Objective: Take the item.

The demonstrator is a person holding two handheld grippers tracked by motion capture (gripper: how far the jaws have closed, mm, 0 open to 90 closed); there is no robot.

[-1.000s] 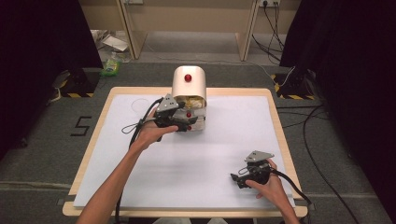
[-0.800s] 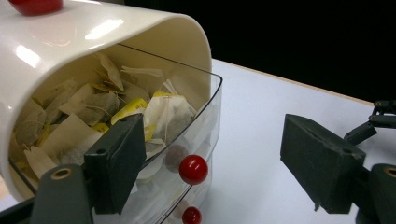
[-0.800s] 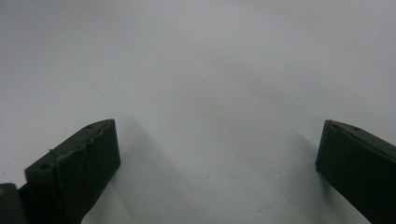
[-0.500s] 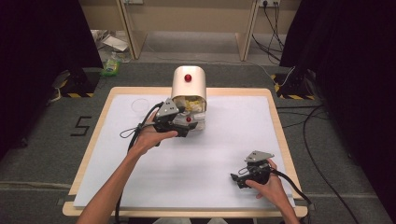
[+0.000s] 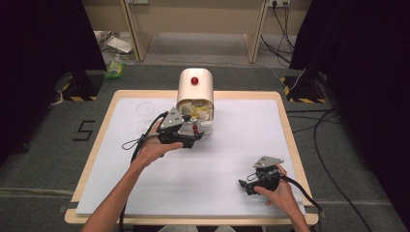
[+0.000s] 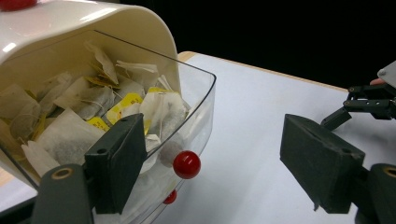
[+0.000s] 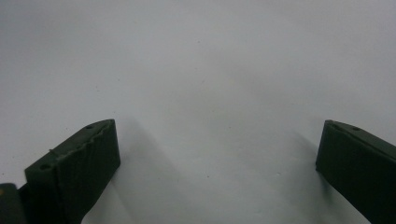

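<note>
A cream dispenser point(image 5: 195, 89) with a red button on top stands at the table's far middle. Its clear front bin point(image 6: 198, 100) is tilted out and holds several tea bags point(image 6: 84, 105). A small red knob point(image 6: 187, 164) sits on the bin's front. My left gripper point(image 6: 210, 170) is open, with the knob between its jaws close to the left one; neither pad presses on it. In the high view the left gripper point(image 5: 194, 134) is right at the bin's front. My right gripper point(image 5: 245, 186) rests open near the front right of the table, over bare white surface point(image 7: 210, 93).
A clear plastic cup point(image 5: 144, 109) stands on the white table cover point(image 5: 241, 140) left of the dispenser. From the left gripper view the right gripper point(image 6: 369, 100) shows far off at the right. Cables trail from both grippers; the table's wooden edge point(image 5: 285, 116) frames the cover.
My left gripper has drawn a little toward the near side of the table, and the red knob with the clear bin's front has come out with it. The right gripper has stayed put.
</note>
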